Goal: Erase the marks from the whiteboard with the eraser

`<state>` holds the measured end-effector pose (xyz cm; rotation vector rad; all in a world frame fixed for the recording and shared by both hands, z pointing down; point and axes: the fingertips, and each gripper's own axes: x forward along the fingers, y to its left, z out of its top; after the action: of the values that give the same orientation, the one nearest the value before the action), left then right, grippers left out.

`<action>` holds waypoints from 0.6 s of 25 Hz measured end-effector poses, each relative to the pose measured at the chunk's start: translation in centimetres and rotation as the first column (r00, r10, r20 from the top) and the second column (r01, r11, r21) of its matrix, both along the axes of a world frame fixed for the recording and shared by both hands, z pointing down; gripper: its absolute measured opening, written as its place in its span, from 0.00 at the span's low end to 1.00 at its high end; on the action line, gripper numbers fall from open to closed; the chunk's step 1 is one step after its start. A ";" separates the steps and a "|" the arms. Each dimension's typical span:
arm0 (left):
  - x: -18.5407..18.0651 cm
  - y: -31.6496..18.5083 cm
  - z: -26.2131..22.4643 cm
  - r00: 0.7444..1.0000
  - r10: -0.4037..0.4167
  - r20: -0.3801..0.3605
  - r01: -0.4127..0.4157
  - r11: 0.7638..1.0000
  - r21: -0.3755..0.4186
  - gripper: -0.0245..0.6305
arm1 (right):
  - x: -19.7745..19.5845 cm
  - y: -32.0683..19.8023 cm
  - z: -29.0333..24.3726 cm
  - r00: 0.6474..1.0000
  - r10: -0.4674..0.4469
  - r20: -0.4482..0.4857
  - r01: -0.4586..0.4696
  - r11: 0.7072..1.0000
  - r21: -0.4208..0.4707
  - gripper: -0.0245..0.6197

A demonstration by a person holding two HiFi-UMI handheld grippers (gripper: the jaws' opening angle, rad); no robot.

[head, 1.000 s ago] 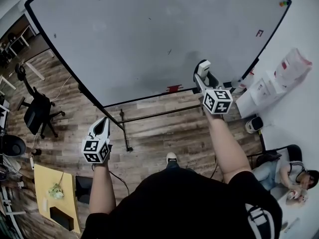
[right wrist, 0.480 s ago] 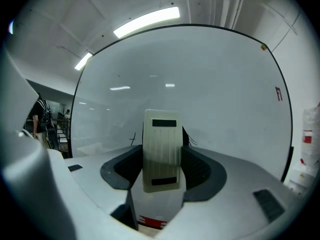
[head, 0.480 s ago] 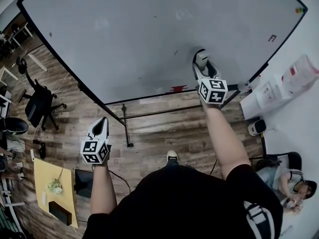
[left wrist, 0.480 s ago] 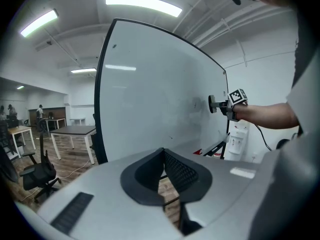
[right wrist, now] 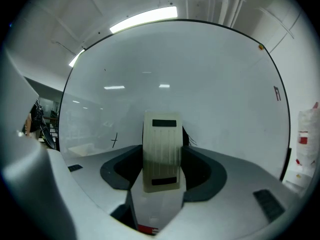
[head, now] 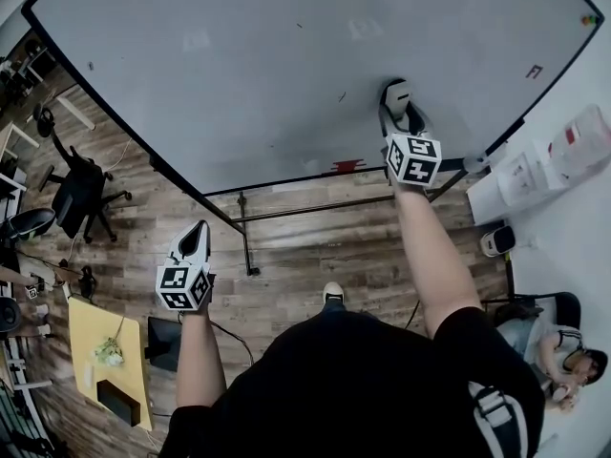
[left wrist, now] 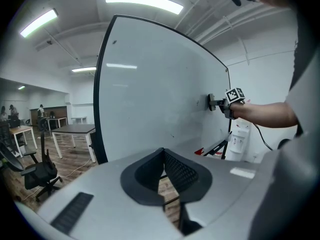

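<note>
The whiteboard (head: 286, 74) fills the top of the head view. My right gripper (head: 398, 113) is shut on the pale eraser (head: 396, 95), held at the board's lower right. In the right gripper view the eraser (right wrist: 161, 151) stands upright between the jaws of that gripper (right wrist: 161, 159), facing the board. There a black scribble (right wrist: 190, 140) peeks out at its right edge. A small black mark (right wrist: 114, 140) lies to its left and a red mark (right wrist: 276, 93) far right. My left gripper (head: 193, 244) hangs shut and empty over the floor, away from the board.
A red item (head: 346, 168) lies at the board's lower edge. The stand's crossbar (head: 315, 213) runs below it. An office chair (head: 81, 194) and a yellow table (head: 100, 361) are at the left. White boxes (head: 535, 170) and a seated person (head: 549, 337) are at the right.
My right gripper with the eraser has slid up in the head view, level with the small black mark. The left gripper has barely shifted.
</note>
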<state>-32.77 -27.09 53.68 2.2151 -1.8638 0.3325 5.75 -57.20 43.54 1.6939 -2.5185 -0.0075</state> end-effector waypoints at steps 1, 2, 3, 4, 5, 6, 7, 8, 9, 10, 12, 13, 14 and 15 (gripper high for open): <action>0.0 -0.1 0.1 1.000 0.001 0.000 -0.001 1.000 -0.001 0.06 | 0.0 -0.2 0.1 1.000 0.002 0.001 -0.002 1.000 -0.002 0.40; 0.0 -0.2 0.1 1.000 0.001 0.000 -0.001 1.000 -0.002 0.06 | 0.1 -0.3 0.2 1.000 0.005 0.001 -0.005 1.000 -0.004 0.40; 0.0 -0.4 0.1 1.000 0.001 0.000 -0.001 1.000 -0.002 0.06 | 0.1 -0.5 0.3 1.000 0.007 0.001 -0.007 1.000 -0.006 0.40; 0.0 -0.5 0.1 1.000 0.002 0.000 -0.002 1.000 -0.002 0.06 | 0.1 -0.7 0.3 1.000 0.009 0.001 -0.009 1.000 -0.008 0.40; 0.0 -0.5 0.1 1.000 0.003 -0.001 -0.003 1.000 -0.003 0.06 | 0.1 -0.8 0.4 1.000 0.011 0.000 -0.011 1.000 -0.010 0.40; -0.1 -0.6 0.1 1.000 0.003 -0.001 -0.003 1.000 -0.005 0.06 | 0.0 -1.0 0.4 1.000 0.012 0.000 -0.012 1.000 -0.011 0.40; -0.1 -0.5 0.2 1.000 0.004 -0.002 -0.004 1.000 -0.007 0.06 | -0.1 -1.1 0.5 1.000 0.013 0.001 -0.013 1.000 -0.012 0.40; -0.1 -0.5 0.3 1.000 0.003 -0.003 -0.003 1.000 -0.010 0.06 | -0.2 -1.2 0.6 1.000 0.014 0.002 -0.014 1.000 -0.013 0.40; -0.1 -0.4 0.4 1.000 0.002 -0.003 -0.002 1.000 -0.012 0.06 | -0.3 -1.3 0.7 1.000 0.014 0.002 -0.014 1.000 -0.014 0.40; -0.1 -0.4 0.5 1.000 0.001 -0.005 -0.001 1.000 -0.013 0.06 | -0.4 -1.4 0.7 1.000 0.014 0.004 -0.014 1.000 -0.014 0.40; -0.1 -0.3 0.7 1.000 0.002 -0.006 -0.003 1.000 -0.015 0.06 | -0.5 -1.6 0.7 1.000 0.019 0.009 -0.019 1.000 -0.014 0.40; -0.1 -0.1 0.8 1.000 0.002 -0.006 -0.003 1.000 -0.018 0.06 | -0.6 -1.7 0.8 1.000 0.023 0.012 -0.023 1.000 -0.014 0.40; -0.3 0.1 0.9 1.000 0.001 -0.006 -0.001 1.000 -0.021 0.06 | -0.7 -1.6 0.8 0.999 0.027 0.016 -0.027 1.000 -0.016 0.40; -0.4 0.3 0.9 1.000 -0.002 -0.006 0.002 1.000 -0.024 0.06 | -0.8 -1.6 0.9 0.999 0.031 0.020 -0.031 0.999 -0.017 0.40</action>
<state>-33.21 -26.78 54.63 2.1965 -1.8492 0.3461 4.98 -58.80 44.44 1.7355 -2.4989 0.0327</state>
